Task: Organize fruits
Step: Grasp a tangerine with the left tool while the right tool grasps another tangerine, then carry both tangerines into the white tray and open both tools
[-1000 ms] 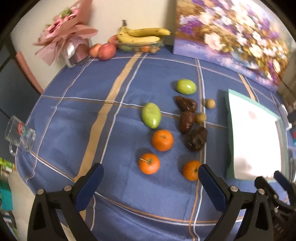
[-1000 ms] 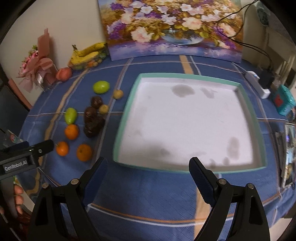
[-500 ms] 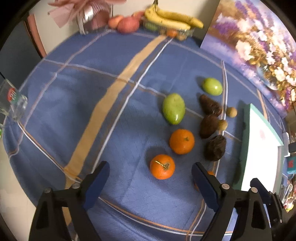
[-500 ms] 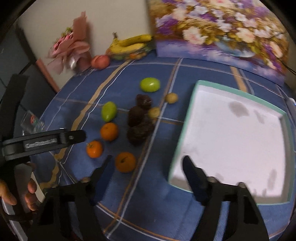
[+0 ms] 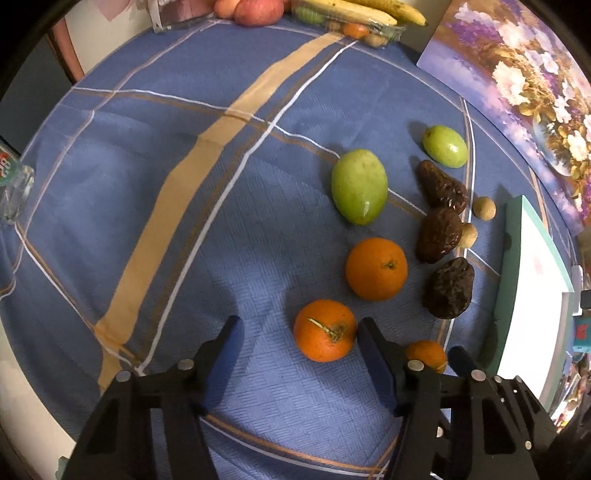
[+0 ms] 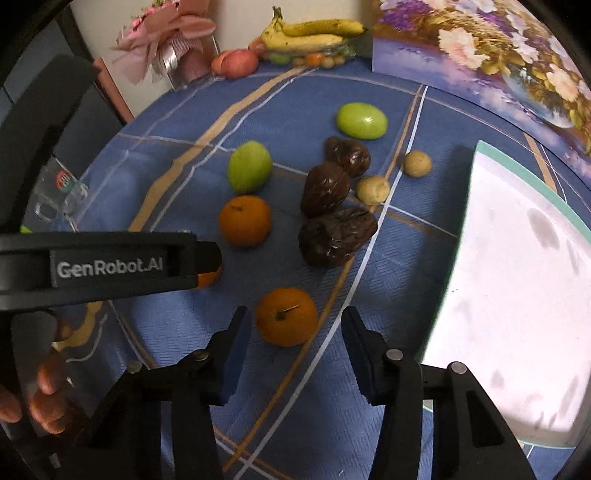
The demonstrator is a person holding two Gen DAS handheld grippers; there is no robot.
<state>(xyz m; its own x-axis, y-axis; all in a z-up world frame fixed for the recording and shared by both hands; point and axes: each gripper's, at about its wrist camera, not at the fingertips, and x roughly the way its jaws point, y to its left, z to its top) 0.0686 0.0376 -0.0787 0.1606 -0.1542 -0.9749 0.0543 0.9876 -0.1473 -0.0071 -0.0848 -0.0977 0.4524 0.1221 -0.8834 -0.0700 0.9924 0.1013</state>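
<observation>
Fruit lies loose on a blue tablecloth: three oranges, two green fruits, three dark wrinkled fruits and two small tan ones. My left gripper (image 5: 297,343) is open, low over the cloth, with the near-left orange (image 5: 325,329) between its fingertips, close to the right finger. My right gripper (image 6: 293,334) is open around the nearest orange (image 6: 287,316), which also shows in the left wrist view (image 5: 426,355), partly hidden. A third orange (image 5: 376,268) lies behind, then a green fruit (image 5: 359,186). The white tray with green rim (image 6: 465,206) lies to the right.
Dark fruits (image 6: 334,236) and small tan fruits (image 6: 373,189) lie between the oranges and the tray. Bananas (image 6: 314,35), apples and a pink bouquet (image 6: 166,33) stand at the back. A flower painting (image 6: 480,40) leans at the back right. A glass mug (image 6: 59,195) sits at the left edge.
Both grippers have moved forward and down towards the oranges. The left now straddles the near-left orange, the right straddles the nearest one. Both jaws have narrowed somewhat.
</observation>
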